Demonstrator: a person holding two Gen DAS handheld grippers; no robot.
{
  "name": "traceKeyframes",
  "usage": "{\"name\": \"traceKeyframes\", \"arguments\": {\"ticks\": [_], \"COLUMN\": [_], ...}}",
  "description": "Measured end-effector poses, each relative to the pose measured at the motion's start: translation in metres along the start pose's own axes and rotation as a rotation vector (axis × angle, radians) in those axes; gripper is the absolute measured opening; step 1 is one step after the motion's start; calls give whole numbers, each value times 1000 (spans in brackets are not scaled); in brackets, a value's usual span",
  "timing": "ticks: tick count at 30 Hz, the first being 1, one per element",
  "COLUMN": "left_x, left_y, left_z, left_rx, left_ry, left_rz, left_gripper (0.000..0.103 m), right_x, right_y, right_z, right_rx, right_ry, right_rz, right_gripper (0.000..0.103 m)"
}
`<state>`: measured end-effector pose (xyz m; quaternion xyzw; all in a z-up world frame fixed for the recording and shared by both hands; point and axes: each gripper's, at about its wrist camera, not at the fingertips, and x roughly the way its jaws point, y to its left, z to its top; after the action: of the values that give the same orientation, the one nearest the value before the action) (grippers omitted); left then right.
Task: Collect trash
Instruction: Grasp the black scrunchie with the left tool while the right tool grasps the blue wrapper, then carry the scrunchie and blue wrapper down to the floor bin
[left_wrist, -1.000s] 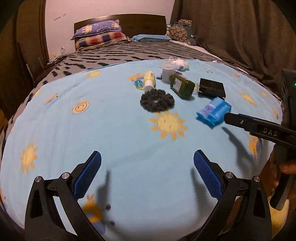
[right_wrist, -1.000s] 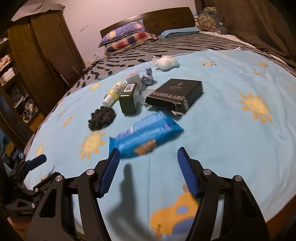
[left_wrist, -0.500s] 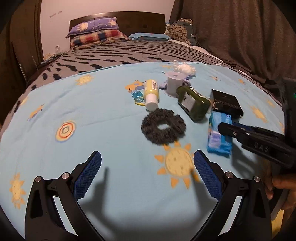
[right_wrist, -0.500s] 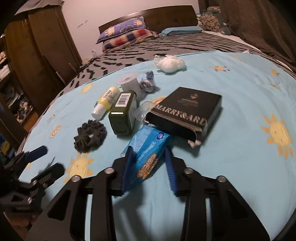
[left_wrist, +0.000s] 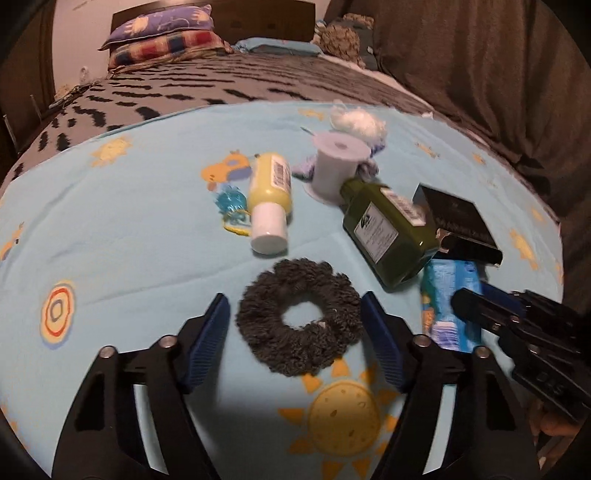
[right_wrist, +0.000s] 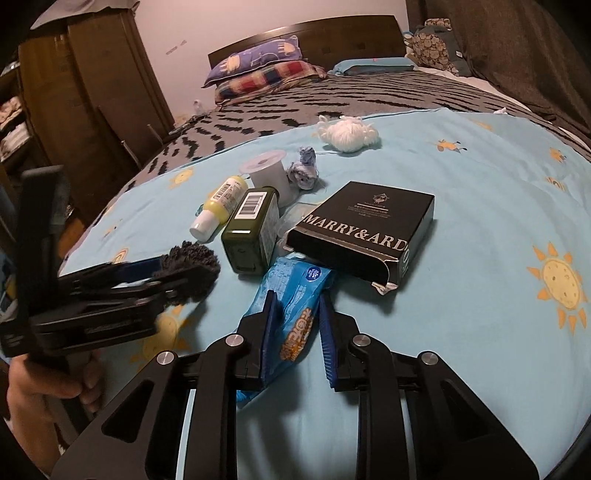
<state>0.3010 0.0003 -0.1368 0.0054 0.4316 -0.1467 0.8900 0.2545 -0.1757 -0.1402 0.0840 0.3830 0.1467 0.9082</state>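
Blue ribbed pads of the right claw (right_wrist: 295, 332) were clamped on the near end of the blue wipes packet (right_wrist: 295, 295), whose long axis ran away from the claw toward the black box (right_wrist: 364, 229). The left claw (left_wrist: 295, 328) stood released, its pads straddling the grey scrunchie (left_wrist: 298, 320) without visible contact. Both items lay on the light-blue sun-print sheet (right_wrist: 498, 206) of the bed. Beyond lay a green bottle (left_wrist: 388, 225), a yellow bottle (left_wrist: 269, 192), then pillows (right_wrist: 258, 70).
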Motion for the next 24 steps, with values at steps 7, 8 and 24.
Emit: {"name": "traceKeyframes", "arguments": {"ticks": [7, 8, 24], "left_x": [-19, -23, -121], "left_y": [-16, -17, -66], "left_z": [-16, -19, -105], "left_rx": [30, 32, 66], "left_ry": [-26, -29, -94], "left_rz": [-19, -17, -77], "left_gripper": [20, 18, 14], "right_x": [-26, -32, -126], "right_y": [1, 2, 19], "right_z": [-11, -13, -67], "right_rx": [-1, -3, -71], "right_ry": [-21, -27, -86], "right_rz": [2, 2, -36], "right_gripper": [20, 19, 10]}}
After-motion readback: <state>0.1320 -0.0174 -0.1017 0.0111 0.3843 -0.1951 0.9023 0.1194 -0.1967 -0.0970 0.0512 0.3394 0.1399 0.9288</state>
